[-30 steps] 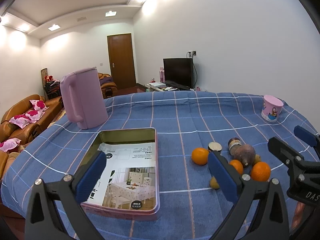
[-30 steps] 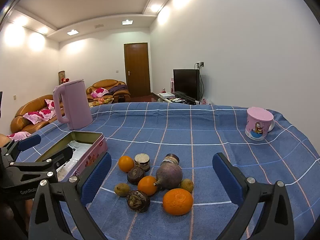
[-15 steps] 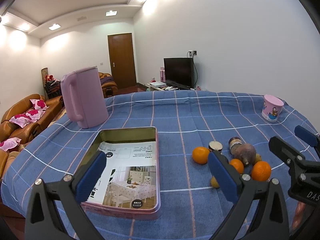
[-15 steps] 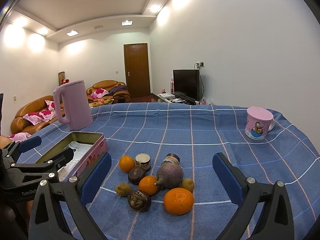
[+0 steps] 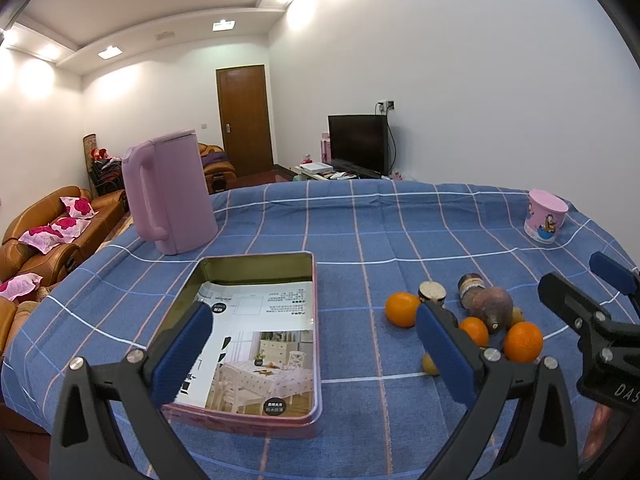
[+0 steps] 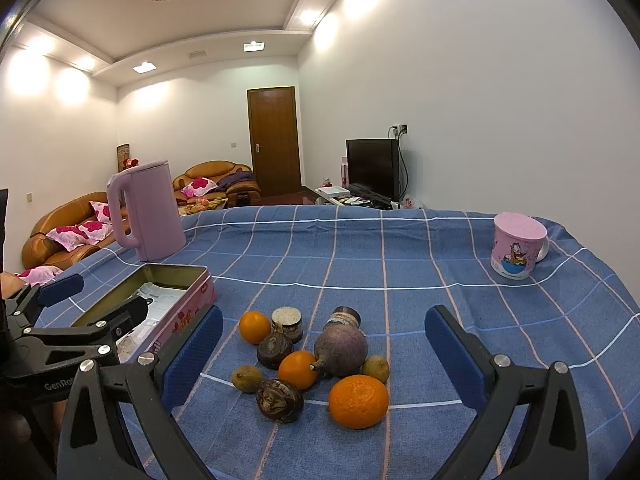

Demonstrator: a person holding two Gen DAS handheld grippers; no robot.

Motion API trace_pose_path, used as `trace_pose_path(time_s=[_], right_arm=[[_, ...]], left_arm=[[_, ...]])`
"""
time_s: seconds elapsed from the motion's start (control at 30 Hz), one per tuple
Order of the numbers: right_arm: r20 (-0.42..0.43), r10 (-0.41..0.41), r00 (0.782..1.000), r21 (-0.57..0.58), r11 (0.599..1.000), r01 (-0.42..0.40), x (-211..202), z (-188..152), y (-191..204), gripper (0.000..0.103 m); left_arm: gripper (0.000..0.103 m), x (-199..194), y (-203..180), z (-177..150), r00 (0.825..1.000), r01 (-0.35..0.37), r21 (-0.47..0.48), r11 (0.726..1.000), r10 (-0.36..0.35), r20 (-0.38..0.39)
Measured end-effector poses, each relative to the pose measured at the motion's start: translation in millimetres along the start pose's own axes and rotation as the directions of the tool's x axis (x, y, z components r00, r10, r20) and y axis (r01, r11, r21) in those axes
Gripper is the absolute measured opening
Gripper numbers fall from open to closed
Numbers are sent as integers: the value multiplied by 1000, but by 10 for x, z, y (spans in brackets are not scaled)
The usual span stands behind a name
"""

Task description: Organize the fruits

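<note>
A cluster of fruit lies on the blue checked tablecloth (image 6: 400, 248): a large orange (image 6: 358, 401), a smaller orange (image 6: 298, 369), a third orange (image 6: 254, 327), a purple round fruit (image 6: 341, 350), dark brown ones (image 6: 279, 401) and small greenish ones (image 6: 247, 378). My right gripper (image 6: 320, 360) hovers open just before the cluster, holding nothing. A pink metal tin (image 5: 256, 344) lined with a printed sheet sits left of the fruit. My left gripper (image 5: 312, 352) hangs open over the tin's near right part, empty. The fruit pile (image 5: 472, 320) shows at the right in the left wrist view.
A tall pink kettle (image 5: 168, 196) stands behind the tin. A pink cartoon cup (image 6: 518, 250) sits at the far right of the table. Sofas with pink cushions (image 5: 52, 232) lie beyond the table's left edge. A door, a television and white walls stand behind.
Both grippers have drifted very slightly; the fruit, tin, kettle and cup have stayed in place. Both stay open.
</note>
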State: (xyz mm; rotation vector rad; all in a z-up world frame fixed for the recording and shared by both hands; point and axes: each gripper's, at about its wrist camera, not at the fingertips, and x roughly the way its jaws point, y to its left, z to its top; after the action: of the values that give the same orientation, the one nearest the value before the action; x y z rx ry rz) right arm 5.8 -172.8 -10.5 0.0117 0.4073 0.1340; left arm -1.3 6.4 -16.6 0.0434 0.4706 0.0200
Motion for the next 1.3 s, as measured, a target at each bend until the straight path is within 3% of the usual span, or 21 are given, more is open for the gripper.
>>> trace_pose_path(time_s=[0.87,1.3], right_arm=[[-6,1,1000,-10,1000,-1,8,-4,28,102],[-60,-78,995,-29,997,76,146,-104,-100,102]], left_arm=[[103,0,-37,0,1000,4,6,1000,-4,0],[103,98,-112,-62,999,8,28,1000,-7,-31]])
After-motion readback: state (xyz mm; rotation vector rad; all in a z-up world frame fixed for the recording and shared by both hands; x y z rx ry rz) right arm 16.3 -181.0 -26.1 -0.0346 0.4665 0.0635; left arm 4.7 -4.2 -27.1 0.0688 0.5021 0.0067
